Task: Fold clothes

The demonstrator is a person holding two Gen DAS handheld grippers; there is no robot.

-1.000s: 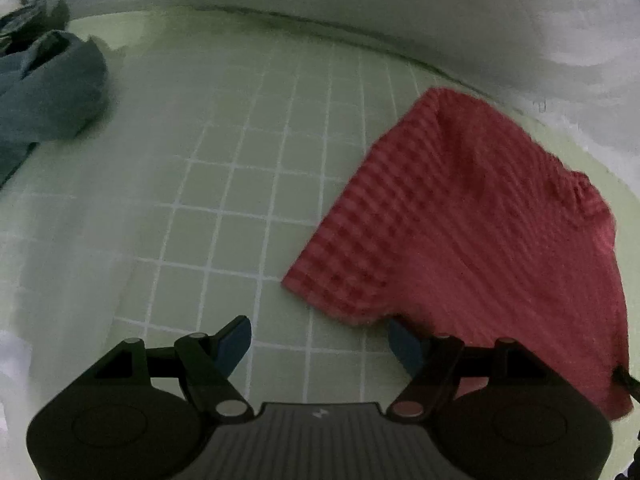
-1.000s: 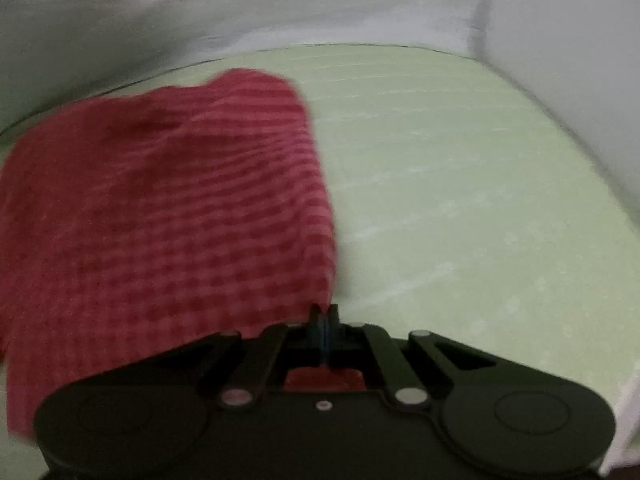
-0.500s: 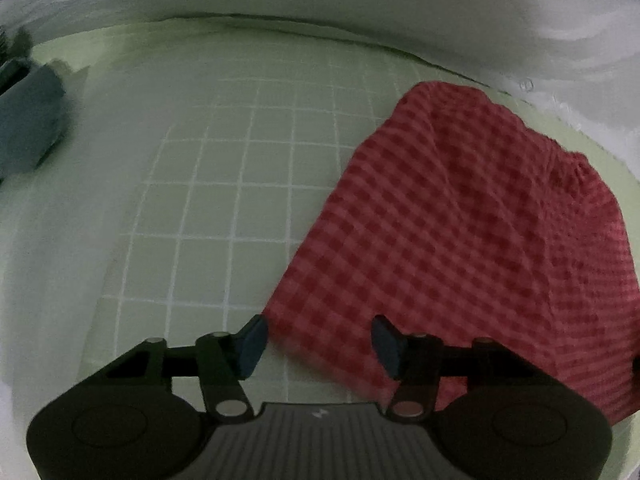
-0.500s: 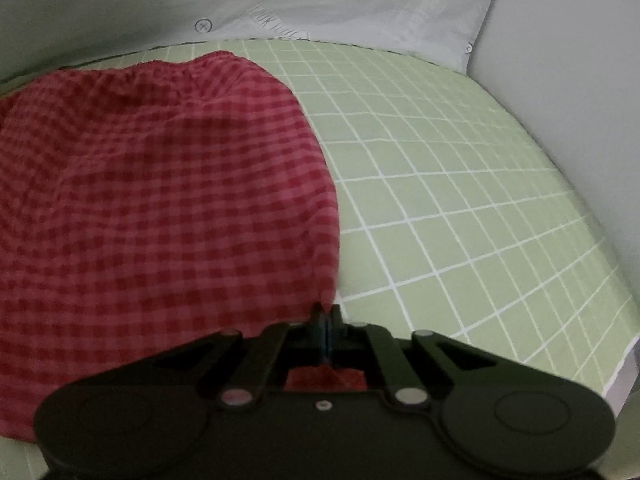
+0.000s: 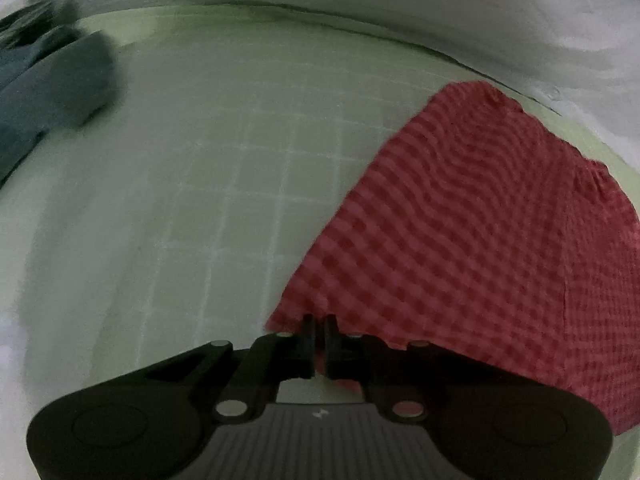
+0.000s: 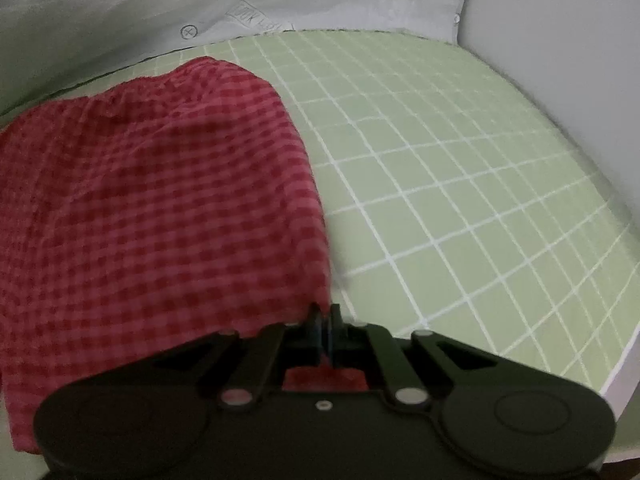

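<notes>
A red checked garment (image 5: 472, 240) lies spread on a light green gridded bed sheet (image 5: 256, 160). In the left wrist view my left gripper (image 5: 319, 326) is shut on the garment's near left corner. In the right wrist view the same red garment (image 6: 152, 200) fills the left half, and my right gripper (image 6: 325, 316) is shut on its near right corner, with cloth bunched behind the fingers. The garment's far edge lies close to the pillow.
A crumpled grey-blue garment (image 5: 48, 92) lies at the far left of the bed. A white pillow (image 6: 256, 4) runs along the back. A pale wall (image 6: 560, 40) stands at the right, and the sheet (image 6: 460, 200) ends at the mattress edge (image 6: 624, 364).
My left gripper moved onto the garment's near left corner and closed from open to shut on it. My right gripper stayed shut on the right corner.
</notes>
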